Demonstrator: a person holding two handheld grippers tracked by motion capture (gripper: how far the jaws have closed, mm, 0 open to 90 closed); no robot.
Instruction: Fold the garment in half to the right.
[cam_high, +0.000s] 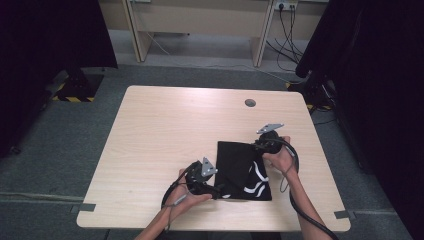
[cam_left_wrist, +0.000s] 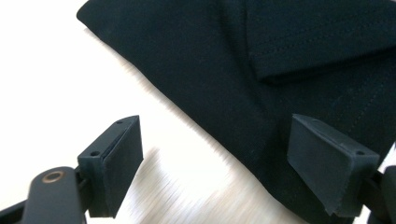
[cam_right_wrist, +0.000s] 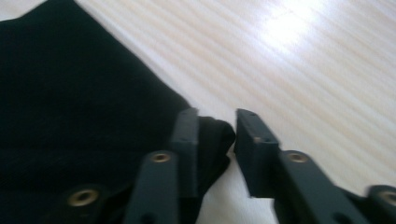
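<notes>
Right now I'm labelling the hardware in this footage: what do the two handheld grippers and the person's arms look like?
Both are black. The left gripper and the right gripper each carry a grey three-cornered plate on top and trail a thick black cable. Up close, the jaws are flat, matte black rectangular blocks on black arms with brass-coloured rivets. The forearms are bare, with no sleeves showing.

A black garment, folded flat into a rough square with white curved markings near its right edge; it lies on the surface, toward the near right corner; a folded hem crosses its upper layer.
</notes>
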